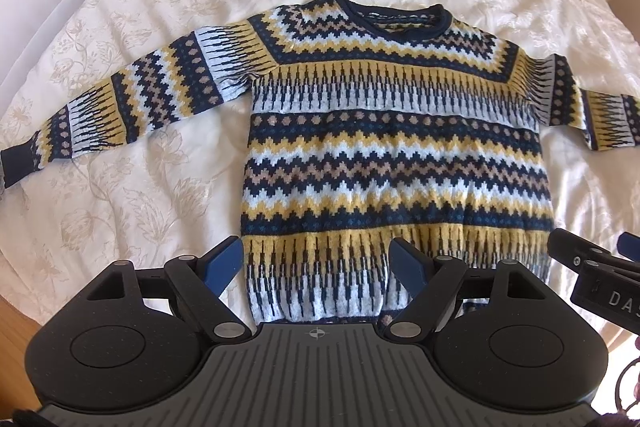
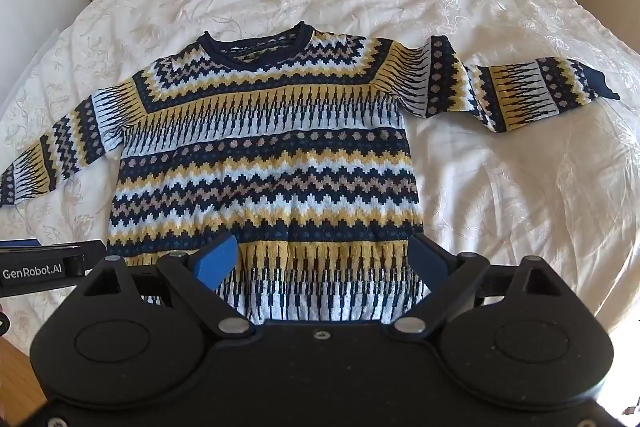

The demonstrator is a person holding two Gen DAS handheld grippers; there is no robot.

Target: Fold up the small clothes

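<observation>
Left wrist view: the patterned sweater (image 1: 396, 147) lies flat on the white bedspread (image 1: 120, 207), sleeves spread out left and right, hem nearest. The left gripper (image 1: 316, 259) hangs over the hem with jaws spread, empty.

Right wrist view: right gripper (image 2: 324, 259) is also spread wide, holding nothing. The knit looks soft, thick and floppy, so I'd pinch a sleeve cuff (image 2: 600, 83) or shoulder first.

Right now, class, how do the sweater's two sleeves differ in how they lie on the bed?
The left sleeve lies smooth and straight, slanting down toward the hem side. The right sleeve is bunched and kinked near the shoulder, reaching level sideways. Both lie spread outward, unfolded, sharing the sweater's navy, yellow and white pattern.
</observation>
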